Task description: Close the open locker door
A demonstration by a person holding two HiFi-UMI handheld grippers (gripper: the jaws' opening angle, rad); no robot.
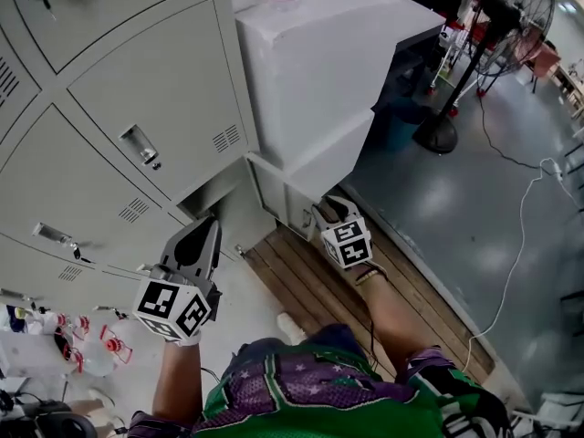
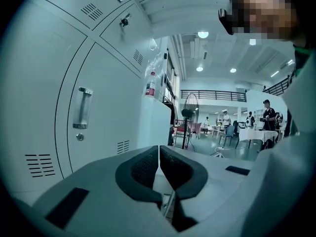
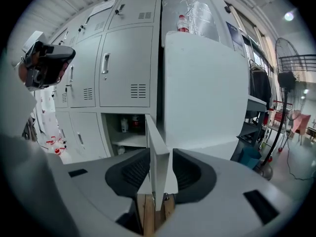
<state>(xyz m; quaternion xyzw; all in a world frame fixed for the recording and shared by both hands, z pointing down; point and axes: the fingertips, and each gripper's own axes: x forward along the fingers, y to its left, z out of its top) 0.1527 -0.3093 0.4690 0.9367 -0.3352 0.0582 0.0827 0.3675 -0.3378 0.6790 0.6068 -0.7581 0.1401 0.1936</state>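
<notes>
Right gripper (image 3: pixel 160 169) is nearest, its jaws parted midway and astride the free edge of the door (image 3: pixel 157 142) (a sliver of gap shows, so no firm pinch yet). It looks placed to swing the door back onto the bottom locker (image 3: pixel 123 132). Left gripper (image 2: pixel 159 168) waits aside, jaws pressed together, holding nothing.

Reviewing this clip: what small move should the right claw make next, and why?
Probably sweep the right claw left in its own view. The locker door stands edge-on inside the open claw, apparently unclamped, with the open compartment to its left, so a sideways push should swing it shut.
</notes>
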